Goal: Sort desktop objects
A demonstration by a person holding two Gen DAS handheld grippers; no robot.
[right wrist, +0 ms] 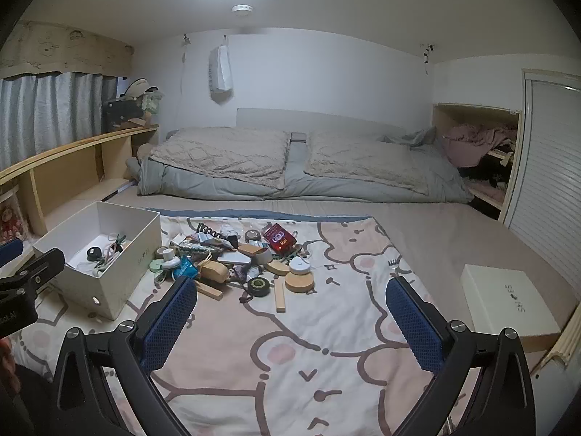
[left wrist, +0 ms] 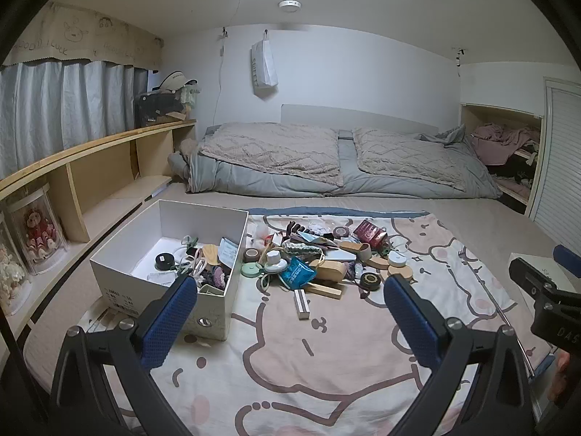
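Left wrist view: left gripper [left wrist: 290,312] fingers wide apart, nothing between, hovering short of the clutter pile [left wrist: 319,261] on the cartoon-print blanket [left wrist: 290,363]. White open box [left wrist: 225,290] just left of pile, partly filled. Blue crinkly packet [left wrist: 298,273] at near edge (likely light, soft, slippery; pinch across its flat body).

Right wrist view: right gripper [right wrist: 290,314] fingers likewise spread, empty. Round wooden lid [right wrist: 300,282] probably stiff and light; grip across edges. Closed white box [right wrist: 508,301] lies well right.
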